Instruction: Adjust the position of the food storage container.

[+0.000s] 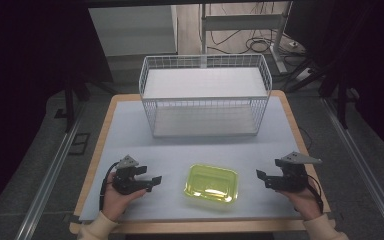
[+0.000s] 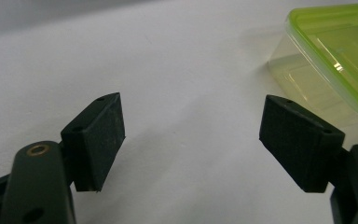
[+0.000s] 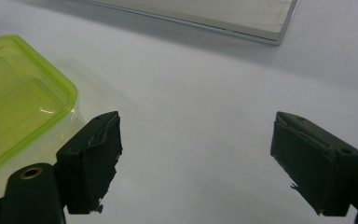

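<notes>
Table (image 1: 130,125): pale-topped, wood-edged, carrying everything listed below; both claws hover low over its near part. Wire basket (image 1: 204,95): white, with an upper shelf board, standing at the far side, well ahead of both claws and apart from them; its bottom edge (image 3: 242,18) shows beyond the right claw's jaws. Plastic box (image 1: 211,183): clear body under a yellow-green lid, lid on, lying flat between the two claws, near each but touching neither; it sits off to the right of the left claw's jaws (image 2: 335,60) and off to the left of the right claw's jaws (image 3: 18,102). Left claw (image 1: 147,179): hand-held, jaws spread wide, nothing between them but bare tabletop, pointed toward the box. Right claw (image 1: 265,179): hand-held, jaws likewise spread wide and holding nothing, pointed toward the box from the other side. Step in hand, as judged: the approach, both claws readied either side of the box, no grip made. Next move, as judged: bring one or both claws in until the jaws straddle the box's rim or side walls, then close; the smooth, slightly flexible walls probably call for a square, even pinch.
</notes>
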`<action>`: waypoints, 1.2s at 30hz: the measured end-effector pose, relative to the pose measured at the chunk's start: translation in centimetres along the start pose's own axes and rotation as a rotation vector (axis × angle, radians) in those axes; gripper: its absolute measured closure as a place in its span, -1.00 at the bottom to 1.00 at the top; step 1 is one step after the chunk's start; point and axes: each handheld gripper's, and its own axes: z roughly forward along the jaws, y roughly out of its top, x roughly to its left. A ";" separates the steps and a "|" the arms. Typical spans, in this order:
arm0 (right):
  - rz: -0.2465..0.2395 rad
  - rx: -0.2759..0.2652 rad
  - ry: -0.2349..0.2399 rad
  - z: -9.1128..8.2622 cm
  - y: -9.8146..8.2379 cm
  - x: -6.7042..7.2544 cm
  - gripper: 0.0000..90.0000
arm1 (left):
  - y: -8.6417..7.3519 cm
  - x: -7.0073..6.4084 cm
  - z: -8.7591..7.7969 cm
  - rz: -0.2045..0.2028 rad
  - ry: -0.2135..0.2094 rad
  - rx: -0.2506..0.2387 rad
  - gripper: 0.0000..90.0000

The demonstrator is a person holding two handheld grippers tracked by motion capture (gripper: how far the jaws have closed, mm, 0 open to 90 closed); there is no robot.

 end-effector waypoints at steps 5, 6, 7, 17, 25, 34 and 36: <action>-0.010 0.006 -0.007 0.2 -0.1 -0.4 -0.54 | -0.1 0.1 -0.1 -0.003 0.002 0.000 -0.52; -0.009 0.008 -0.005 0.2 -0.1 -0.5 -0.52 | -0.2 0.0 -0.1 -0.005 0.001 -0.001 -0.52; -0.009 0.008 -0.005 0.2 -0.1 -0.5 -0.52 | -0.2 0.0 -0.1 -0.005 0.001 -0.001 -0.52; -0.032 0.006 0.012 -0.5 0.0 -0.1 0.12 | 0.0 -0.2 -0.3 -0.004 -0.004 -0.006 -0.51; -0.017 -0.009 0.007 -1.2 0.3 -0.6 0.99 | 0.0 -0.2 -0.3 -0.001 -0.007 -0.006 -0.52; -0.066 -0.021 0.098 -1.7 0.9 0.7 1.00 | 0.0 -0.2 -0.3 -0.006 -0.011 0.002 -0.53; -0.071 -0.019 0.109 -1.7 0.9 1.0 1.00 | 0.0 -0.2 -0.3 -0.007 -0.007 0.002 -0.53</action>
